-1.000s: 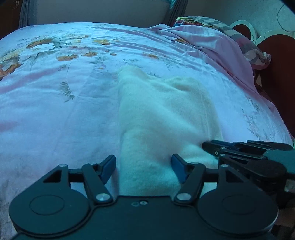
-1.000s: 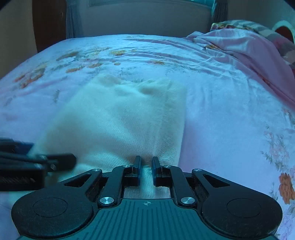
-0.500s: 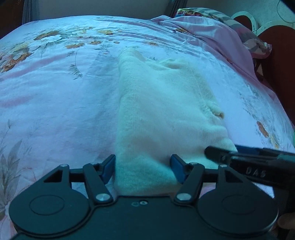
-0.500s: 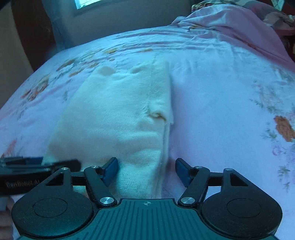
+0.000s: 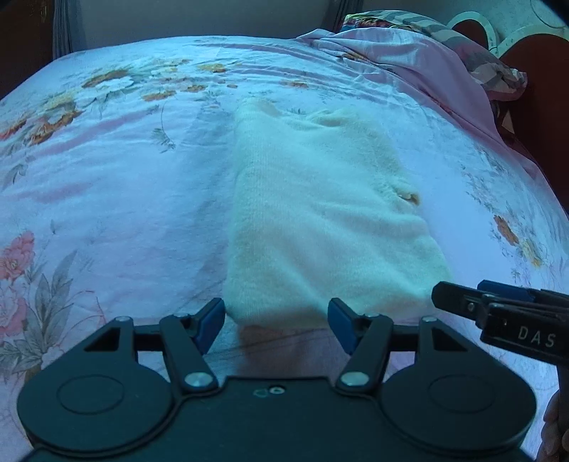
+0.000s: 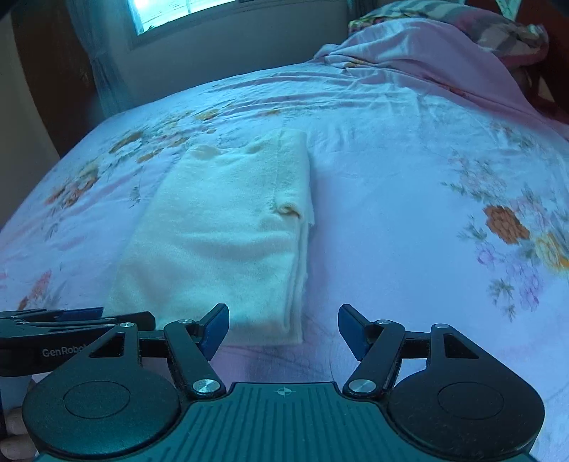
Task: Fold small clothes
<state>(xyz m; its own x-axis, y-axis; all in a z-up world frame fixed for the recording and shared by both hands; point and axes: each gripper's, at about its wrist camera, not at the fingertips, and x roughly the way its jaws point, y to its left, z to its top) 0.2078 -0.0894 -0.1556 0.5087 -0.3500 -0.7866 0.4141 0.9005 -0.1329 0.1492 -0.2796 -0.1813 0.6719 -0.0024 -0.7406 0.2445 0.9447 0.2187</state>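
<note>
Garment: a cream folded garment (image 5: pixel 320 227) is laid flat on the bed (image 5: pixel 106 213), at 12 o'clock.
Left hand-held gripper (image 5: pixel 276 321): spread wide, nothing held.
Right hand-held gripper (image 6: pixel 283 328): spread wide, nothing held.
Advice: near corners should be pinched together, evenly.

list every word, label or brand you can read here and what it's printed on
"DAS": white letters on the side of the black right gripper, seen from the left wrist.
"GenRobo", cut off behind the right gripper's linkage: white letters on the side of the black left gripper, seen from the right wrist.
No other text is visible.

Home bedroom, floral bedsheet (image 5: pixel 106 184), window (image 6: pixel 177 10)
</note>
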